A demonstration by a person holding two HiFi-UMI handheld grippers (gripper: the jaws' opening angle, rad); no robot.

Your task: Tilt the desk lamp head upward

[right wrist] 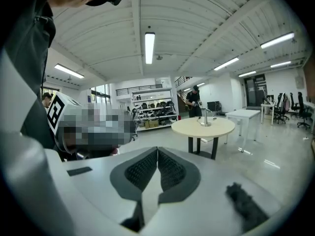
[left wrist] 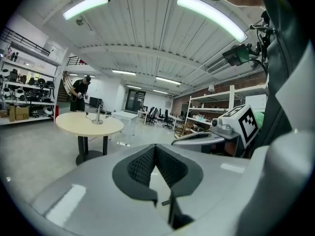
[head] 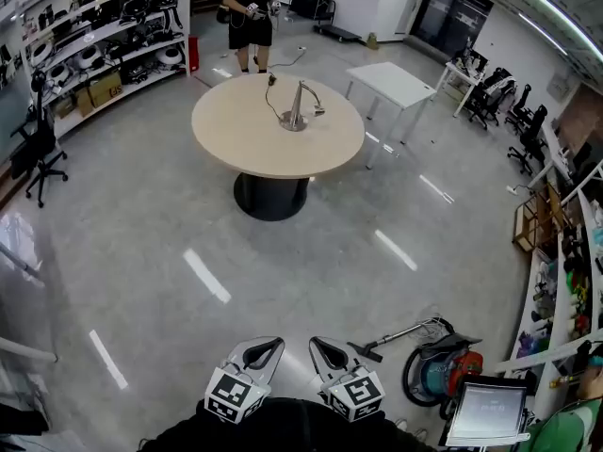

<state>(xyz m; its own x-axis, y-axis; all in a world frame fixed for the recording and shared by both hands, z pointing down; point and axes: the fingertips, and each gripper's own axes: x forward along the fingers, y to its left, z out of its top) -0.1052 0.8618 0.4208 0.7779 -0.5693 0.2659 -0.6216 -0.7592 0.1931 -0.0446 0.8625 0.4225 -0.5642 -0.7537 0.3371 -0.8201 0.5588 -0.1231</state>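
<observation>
Only in the head view, side by side at the near edge: left gripper [head: 271, 345] and right gripper [head: 318, 345], jaws together, empty. Well apart from both, desk lamp [head: 300, 106] upright near the round table's [head: 231, 149] middle, toward its far edge.

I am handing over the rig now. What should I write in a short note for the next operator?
Left gripper: jaws shut, empty, held close to the body.
Right gripper: the same.
Desk lamp stands on the round table, far ahead of both grippers; its head seems to hang down.
Done: nothing yet.
Left: walk to the table, grasp the lamp head, tilt it upward.
</observation>
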